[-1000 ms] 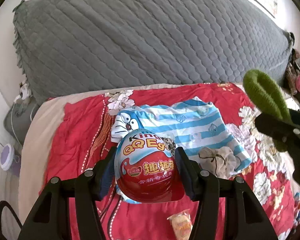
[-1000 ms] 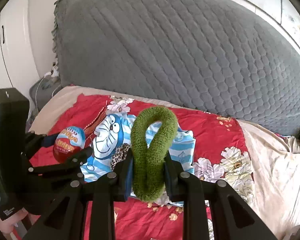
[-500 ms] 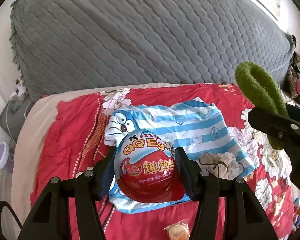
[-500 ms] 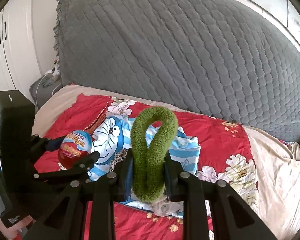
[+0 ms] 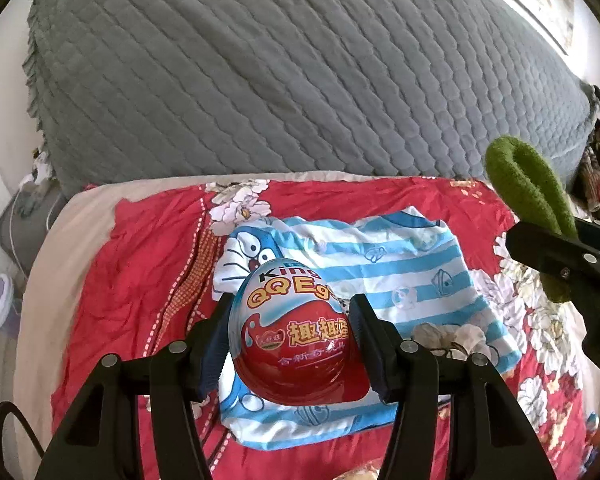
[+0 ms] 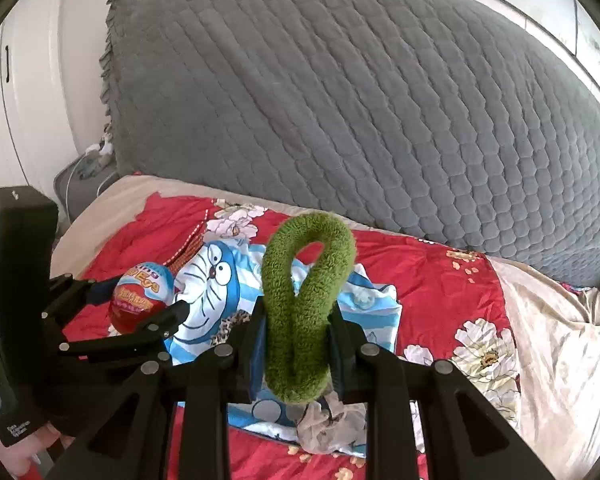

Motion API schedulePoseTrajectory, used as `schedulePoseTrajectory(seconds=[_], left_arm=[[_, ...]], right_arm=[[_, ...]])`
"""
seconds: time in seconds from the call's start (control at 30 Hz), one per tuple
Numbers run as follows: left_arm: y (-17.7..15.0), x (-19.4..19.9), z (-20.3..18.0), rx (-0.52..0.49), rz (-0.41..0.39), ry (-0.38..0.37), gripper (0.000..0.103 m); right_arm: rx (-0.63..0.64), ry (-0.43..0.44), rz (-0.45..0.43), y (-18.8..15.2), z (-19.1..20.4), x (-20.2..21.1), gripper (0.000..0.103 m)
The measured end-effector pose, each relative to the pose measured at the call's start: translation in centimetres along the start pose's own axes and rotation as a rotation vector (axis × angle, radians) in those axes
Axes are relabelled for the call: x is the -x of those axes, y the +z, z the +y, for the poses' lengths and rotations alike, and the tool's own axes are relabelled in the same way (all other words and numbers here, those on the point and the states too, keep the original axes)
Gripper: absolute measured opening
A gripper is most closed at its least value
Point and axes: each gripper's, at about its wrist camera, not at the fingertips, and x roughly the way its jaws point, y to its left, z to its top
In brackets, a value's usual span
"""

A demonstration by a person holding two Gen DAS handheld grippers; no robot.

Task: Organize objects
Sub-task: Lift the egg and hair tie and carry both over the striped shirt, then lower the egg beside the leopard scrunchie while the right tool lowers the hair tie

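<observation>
Egg: the toy egg (image 5: pixel 298 336) in my left tool (image 5: pixel 292 344) is glossy, red below and pale blue above, with "QQ Egg" in yellow letters and Chinese print; it hangs above the near edge of the striped cloth.
Green loop: a fuzzy green fabric loop (image 6: pixel 304 304), pinched at its lower half so the top arches open, sits in my right tool (image 6: pixel 296 344), held above the bed.
Around: a blue-and-white striped Doraemon garment (image 5: pixel 384 264) lies flat on the red flowered sheet (image 5: pixel 140 264); a crumpled whitish wad (image 6: pixel 332 424) rests on its near right corner, and a leopard-print scrap (image 6: pixel 236 318) peeks out just beside my right tool.
Behind: a big grey quilted cushion (image 5: pixel 280 80) leans across the head of the bed.
Left tool: closed partway, both fingers (image 5: pixel 366 336) pressing the egg's sides.
Right tool: nearly closed, squeezing the loop.
</observation>
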Motion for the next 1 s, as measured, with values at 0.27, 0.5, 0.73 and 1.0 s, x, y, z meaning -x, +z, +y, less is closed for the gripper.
schedulePoseTrajectory(seconds=[0.27, 0.5, 0.73, 1.0], left_arm=[[-0.1, -1.2, -0.1, 0.000, 0.015, -0.009, 0.059], [0.0, -1.9, -0.4, -0.002, 0.008, -0.018, 0.059], [0.2, -3.1, -0.4, 0.006, 0.011, -0.024, 0.059], [-0.4, -4.7, -0.7, 0.003, 0.027, -0.031, 0.059]], right_arm=[[0.010, 0.010, -0.002, 0.1, 0.2, -0.9, 0.027], [-0.001, 0.013, 0.013, 0.1, -0.1, -2.0, 0.027], [-0.016, 0.011, 0.024, 0.1, -0.8, -3.3, 0.027], [-0.022, 0.012, 0.055, -0.5, -1.5, -5.2, 0.027]])
